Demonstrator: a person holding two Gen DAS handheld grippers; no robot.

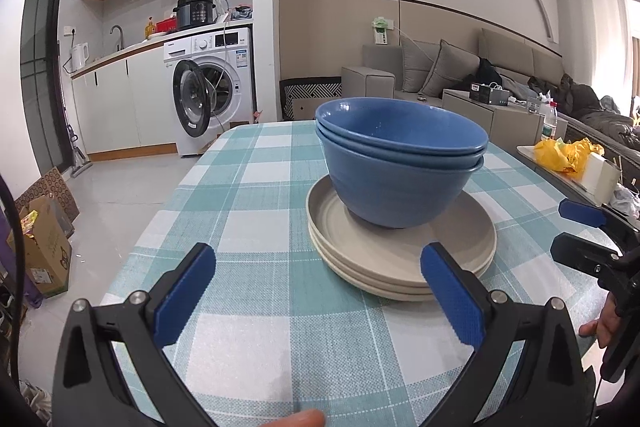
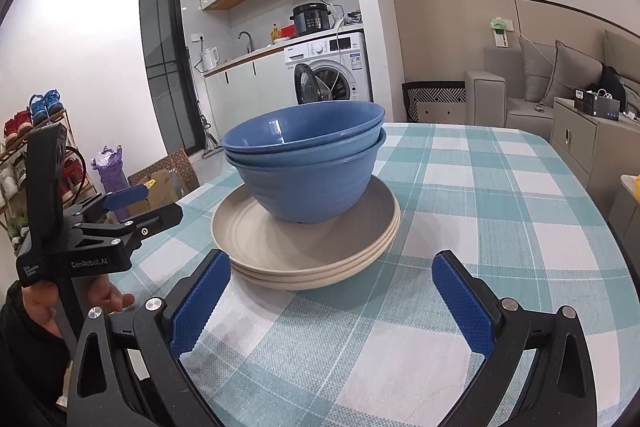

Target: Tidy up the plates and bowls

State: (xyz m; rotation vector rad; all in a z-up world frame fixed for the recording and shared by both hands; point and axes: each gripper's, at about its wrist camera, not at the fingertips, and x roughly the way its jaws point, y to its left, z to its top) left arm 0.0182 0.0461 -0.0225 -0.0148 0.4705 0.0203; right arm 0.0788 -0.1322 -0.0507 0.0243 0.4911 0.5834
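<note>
Two blue bowls (image 1: 400, 163) are nested and stand on a stack of three beige plates (image 1: 404, 259) on the checked tablecloth. The same bowls (image 2: 308, 167) and plates (image 2: 304, 247) show in the right wrist view. My left gripper (image 1: 318, 293) is open and empty, just short of the plates' near left edge. My right gripper (image 2: 332, 301) is open and empty, in front of the plates. Each gripper shows from the side in the other's view: the right one (image 1: 576, 231) and the left one (image 2: 136, 207), both open.
The table (image 1: 248, 187) carries a teal and white checked cloth. A side table with a yellow bag (image 1: 568, 155) stands to the right. A washing machine (image 1: 208, 91) with its door open, a kitchen counter, a sofa (image 1: 460, 67) and cardboard boxes (image 1: 44, 239) lie beyond.
</note>
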